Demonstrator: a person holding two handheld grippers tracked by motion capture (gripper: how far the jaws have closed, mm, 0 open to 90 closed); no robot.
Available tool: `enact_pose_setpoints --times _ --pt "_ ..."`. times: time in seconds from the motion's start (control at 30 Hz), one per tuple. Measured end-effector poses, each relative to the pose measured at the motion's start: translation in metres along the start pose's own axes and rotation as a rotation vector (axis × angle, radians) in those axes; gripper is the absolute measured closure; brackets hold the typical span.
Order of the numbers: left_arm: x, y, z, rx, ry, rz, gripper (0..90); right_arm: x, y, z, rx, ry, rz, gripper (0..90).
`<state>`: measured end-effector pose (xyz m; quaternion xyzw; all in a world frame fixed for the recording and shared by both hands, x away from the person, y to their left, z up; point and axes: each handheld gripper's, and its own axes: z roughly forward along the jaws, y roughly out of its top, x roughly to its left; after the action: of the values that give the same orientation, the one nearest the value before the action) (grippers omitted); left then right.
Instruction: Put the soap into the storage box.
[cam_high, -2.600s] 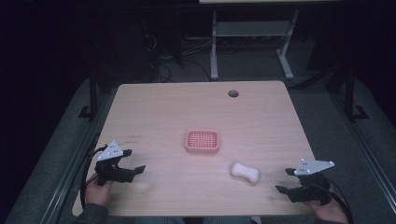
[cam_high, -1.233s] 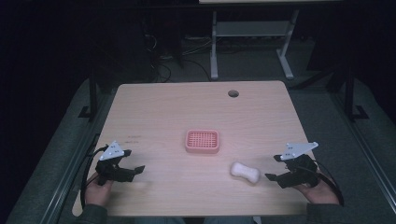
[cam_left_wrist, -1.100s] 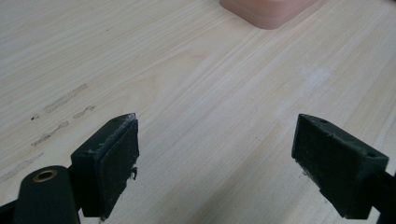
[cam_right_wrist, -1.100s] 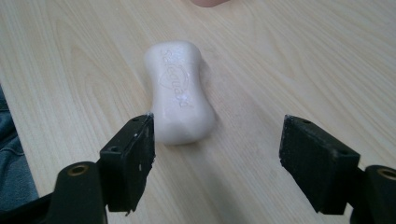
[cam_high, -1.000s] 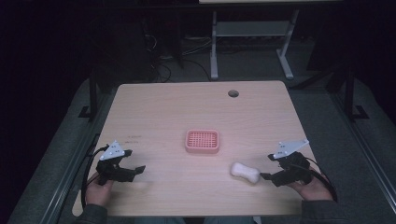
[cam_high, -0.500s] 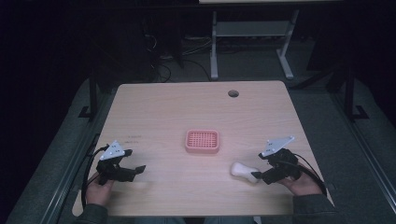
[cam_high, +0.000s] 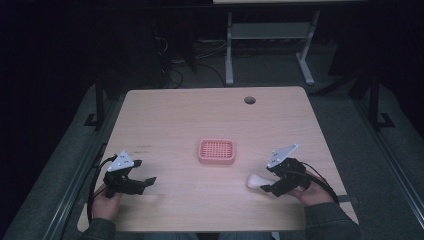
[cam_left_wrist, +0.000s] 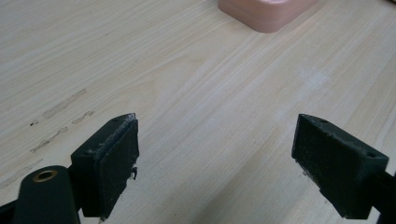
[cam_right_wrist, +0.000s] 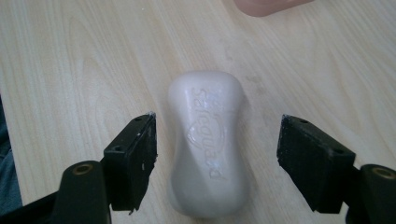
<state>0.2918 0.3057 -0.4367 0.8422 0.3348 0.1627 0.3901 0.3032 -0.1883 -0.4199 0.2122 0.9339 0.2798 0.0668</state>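
Right gripper (cam_right_wrist: 217, 154) sliding in over soap bar (cam_right_wrist: 208, 140) on worktop (cam_high: 170, 120); fingers spread, just closing, not gripping. Left gripper (cam_left_wrist: 217, 158) idling, fingers spread. Am fearing slick soap squirting sideways.

The table (cam_high: 165, 115) is light wood with fine lines in it, smooth and a bit scuffed. The soap bar (cam_right_wrist: 208, 140) looks white, smooth and waxy, with letters pressed in. The pink tray (cam_high: 216, 151) looks like plastic. The pads (cam_right_wrist: 133, 161) are black, matt and rubbery
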Motion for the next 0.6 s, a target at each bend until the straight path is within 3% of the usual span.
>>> enact_pose_setpoints --times 0.6 --pt "-0.001 0.0 0.002 -0.003 -0.004 -0.004 14.5 0.0 0.003 0.018 0.066 0.025 -0.031 36.6"
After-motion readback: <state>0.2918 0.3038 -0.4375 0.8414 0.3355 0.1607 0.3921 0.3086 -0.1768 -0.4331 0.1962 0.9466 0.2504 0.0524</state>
